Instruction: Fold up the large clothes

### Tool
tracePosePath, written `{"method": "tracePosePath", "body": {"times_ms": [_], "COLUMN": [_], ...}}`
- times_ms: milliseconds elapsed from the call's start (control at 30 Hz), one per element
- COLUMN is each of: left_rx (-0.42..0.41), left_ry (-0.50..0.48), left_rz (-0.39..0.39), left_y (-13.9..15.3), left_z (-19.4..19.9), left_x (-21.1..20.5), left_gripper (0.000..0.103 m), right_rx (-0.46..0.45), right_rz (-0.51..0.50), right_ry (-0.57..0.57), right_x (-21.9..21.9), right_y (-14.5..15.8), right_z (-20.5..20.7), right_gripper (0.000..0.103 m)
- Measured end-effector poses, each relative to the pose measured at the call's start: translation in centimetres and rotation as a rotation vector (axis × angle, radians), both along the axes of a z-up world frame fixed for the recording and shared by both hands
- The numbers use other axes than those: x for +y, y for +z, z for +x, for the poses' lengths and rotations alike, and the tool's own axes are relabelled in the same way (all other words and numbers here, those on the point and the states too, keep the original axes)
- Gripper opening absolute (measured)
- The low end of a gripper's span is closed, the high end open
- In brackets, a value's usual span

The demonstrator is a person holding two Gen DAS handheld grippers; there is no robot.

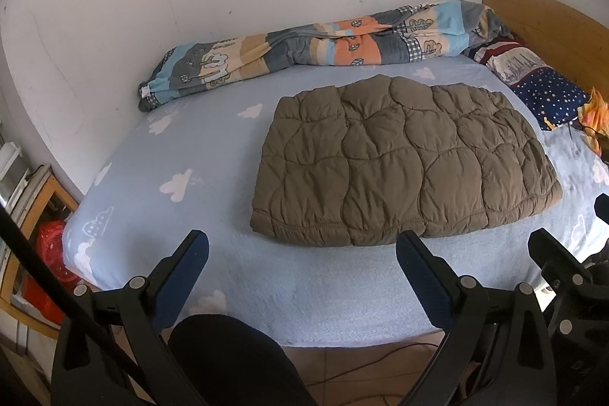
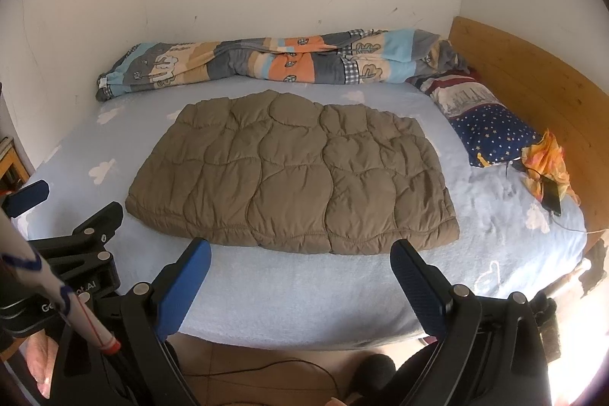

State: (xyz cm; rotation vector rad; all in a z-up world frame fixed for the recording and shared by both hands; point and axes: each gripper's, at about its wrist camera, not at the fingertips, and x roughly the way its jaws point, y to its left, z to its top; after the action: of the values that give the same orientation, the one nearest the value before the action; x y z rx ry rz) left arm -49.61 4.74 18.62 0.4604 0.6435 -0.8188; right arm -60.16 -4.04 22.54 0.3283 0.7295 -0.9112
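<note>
Jacket [image 1: 403, 162]: olive-brown, quilted. Sheet [image 1: 190, 155]: pale blue, white clouds. Duvet [image 1: 304, 44]: blue, grey, orange, beige patches with trees. Pillow [image 2: 487, 132]: navy, starred. Headboard [image 2: 533, 94]: light wood. Pads [image 2: 182, 288]: blue.

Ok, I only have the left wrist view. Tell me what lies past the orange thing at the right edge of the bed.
Observer: A dark phone lies beside the orange cloth, with a cable running from it.
Operator: Give me the right gripper's state.
Observer: The right gripper is open and empty, short of the brown quilted garment.
Operator: Report the bed's right corner.
Observer: The wooden headboard runs along it; the pillow sits against it.
</note>
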Motion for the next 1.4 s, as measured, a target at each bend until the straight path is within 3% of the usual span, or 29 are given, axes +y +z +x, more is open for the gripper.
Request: {"method": "tracePosePath", "body": {"times_ms": [1400], "left_rx": [0.002], "left_ry": [-0.026], "left_rz": [-0.007], "left_y": [0.0], "left_z": [-0.4], "left_x": [0.3], "left_gripper": [0.098], "right_rx": [0.021], "right_rz": [0.012], "right_ry": [0.009], "right_x": [-0.7], "right_y": [-1.1], "right_z": [-1.5], "right_gripper": [0.097]}}
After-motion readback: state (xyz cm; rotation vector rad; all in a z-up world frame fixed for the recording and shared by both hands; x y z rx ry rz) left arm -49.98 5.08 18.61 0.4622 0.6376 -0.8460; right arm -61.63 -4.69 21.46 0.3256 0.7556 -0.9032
